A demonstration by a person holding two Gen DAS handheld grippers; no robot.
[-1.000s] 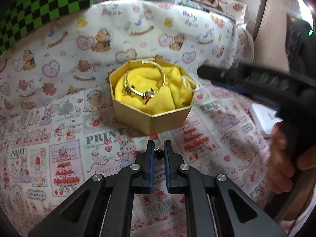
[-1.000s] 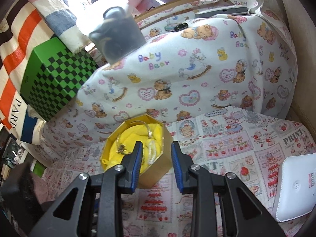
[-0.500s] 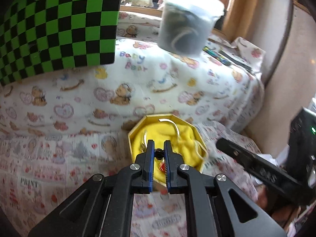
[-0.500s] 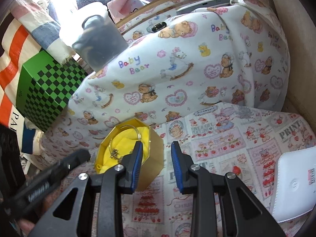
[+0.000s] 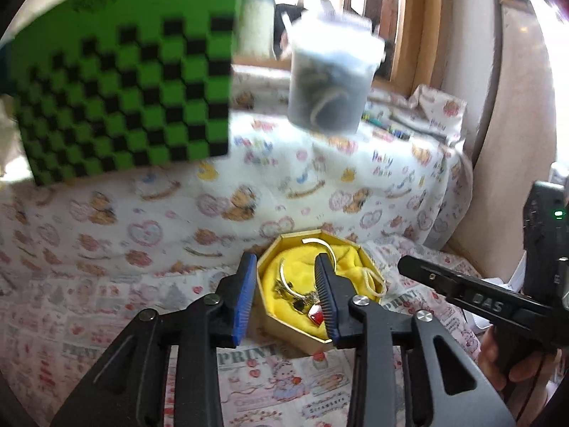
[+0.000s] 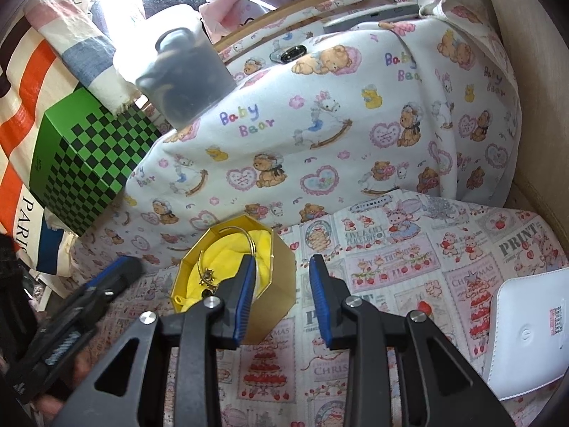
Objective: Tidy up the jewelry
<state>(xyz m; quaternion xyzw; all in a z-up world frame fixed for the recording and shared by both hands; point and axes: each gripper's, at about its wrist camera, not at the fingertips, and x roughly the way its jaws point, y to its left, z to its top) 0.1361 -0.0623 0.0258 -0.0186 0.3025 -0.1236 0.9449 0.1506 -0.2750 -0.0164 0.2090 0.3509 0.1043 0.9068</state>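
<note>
Jewelry (image 5: 302, 293) is seen lying on yellow cloth inside the gold box (image 5: 313, 338). Left tool (image 5: 286, 293) is opening above it, nothing gripped; right tool (image 6: 281, 297) is held empty, ajar. Next, another piece must be found.

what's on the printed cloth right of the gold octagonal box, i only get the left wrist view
Observer: A flat white case with a round button lies on the printed cloth, apart from the gold octagonal box.
Operator: is the right gripper holding anything
Observer: No, its jaws stand parted with nothing between the pads.
Operator: anything up on the bear blanket
Observer: A small black oval object lies near its top edge.
</note>
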